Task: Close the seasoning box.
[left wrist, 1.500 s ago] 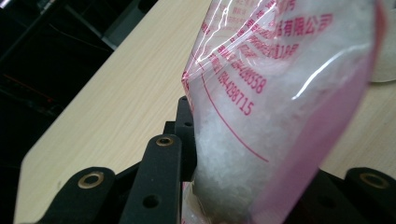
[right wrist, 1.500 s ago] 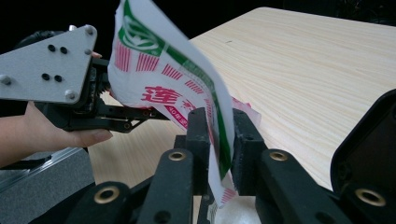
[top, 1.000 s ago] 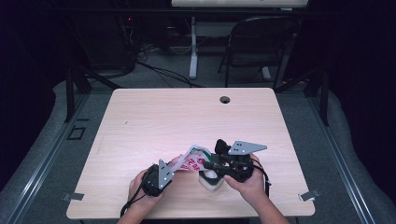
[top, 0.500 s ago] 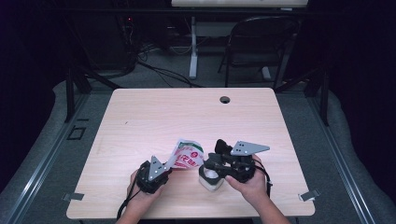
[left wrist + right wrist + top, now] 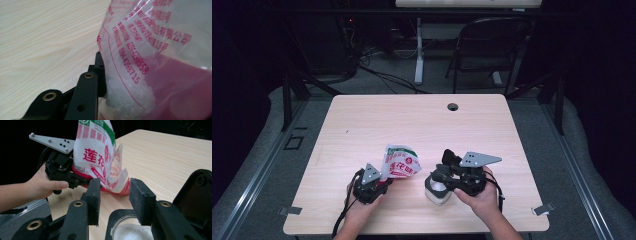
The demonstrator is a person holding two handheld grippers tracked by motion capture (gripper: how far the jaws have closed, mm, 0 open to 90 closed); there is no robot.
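Two grippers: left gripper (image 5: 379, 181) fingers clamped on bag (image 5: 401, 161); right gripper (image 5: 113, 200) fingers apart above jar (image 5: 438, 189).

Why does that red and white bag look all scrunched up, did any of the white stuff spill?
The bag is crumpled and tilted because the left gripper pinches its lower end and holds it up, with white grains bunched there. The torn top flops open. No grains lie on the table; the rest sit in the container under the right gripper.
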